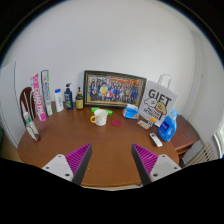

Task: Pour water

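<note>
white walls are backing a brown wooden counter (85,135), where a framed group photo (114,89) is leaning at the rear edge, bottles (67,97) are standing toward the left corner and a gift bag (160,102) toward the right. a white mug (100,117) is sitting mid-counter before the photo, well beyond the jaws, which are hanging released and empty, nothing standing between.

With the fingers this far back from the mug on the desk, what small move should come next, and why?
Probably ease the gripper forward toward the white mug. The fingers are open and empty, and the mug stands well beyond them on the wooden table, before the framed photo.
</note>
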Available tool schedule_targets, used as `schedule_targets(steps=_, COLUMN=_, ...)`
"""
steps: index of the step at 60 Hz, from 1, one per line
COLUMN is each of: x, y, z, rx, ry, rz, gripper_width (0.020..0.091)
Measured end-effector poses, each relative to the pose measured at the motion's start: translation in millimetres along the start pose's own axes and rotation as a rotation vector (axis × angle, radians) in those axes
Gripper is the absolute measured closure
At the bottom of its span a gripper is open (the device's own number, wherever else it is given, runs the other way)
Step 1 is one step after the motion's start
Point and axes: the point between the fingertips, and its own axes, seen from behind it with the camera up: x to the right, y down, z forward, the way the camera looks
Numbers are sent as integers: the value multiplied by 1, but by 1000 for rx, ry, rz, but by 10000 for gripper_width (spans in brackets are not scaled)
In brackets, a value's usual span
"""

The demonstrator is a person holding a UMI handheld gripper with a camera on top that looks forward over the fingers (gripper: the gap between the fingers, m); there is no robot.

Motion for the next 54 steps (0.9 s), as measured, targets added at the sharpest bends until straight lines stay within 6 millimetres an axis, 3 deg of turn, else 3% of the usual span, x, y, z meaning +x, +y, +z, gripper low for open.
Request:
schedule_targets(steps=11, x=-31, y=2, z=-1, rx=-10, ry=-4, rz=-15, gripper_width=286)
schedule_targets(steps=21, x=-102, y=10, z=-3, rx=-16, ry=-49, rz=-22, gripper_width=285)
schedule_targets(steps=30, x=-194, y=30, z=1, rx=-24, ry=-156, rz=-22, gripper_width=286)
schedule_targets(steps=41, x=-336, y=38, z=13, rx=38, ry=-342, rz=-42, gripper_width=282)
schedule_targets(steps=48, x=-415, y=33, z=38, rx=106, ry=-439, rz=-51, gripper_width=281)
schedule_targets(steps=54, x=-462, y=27, z=74, rx=148, ry=-470, rz=-41, gripper_width=284)
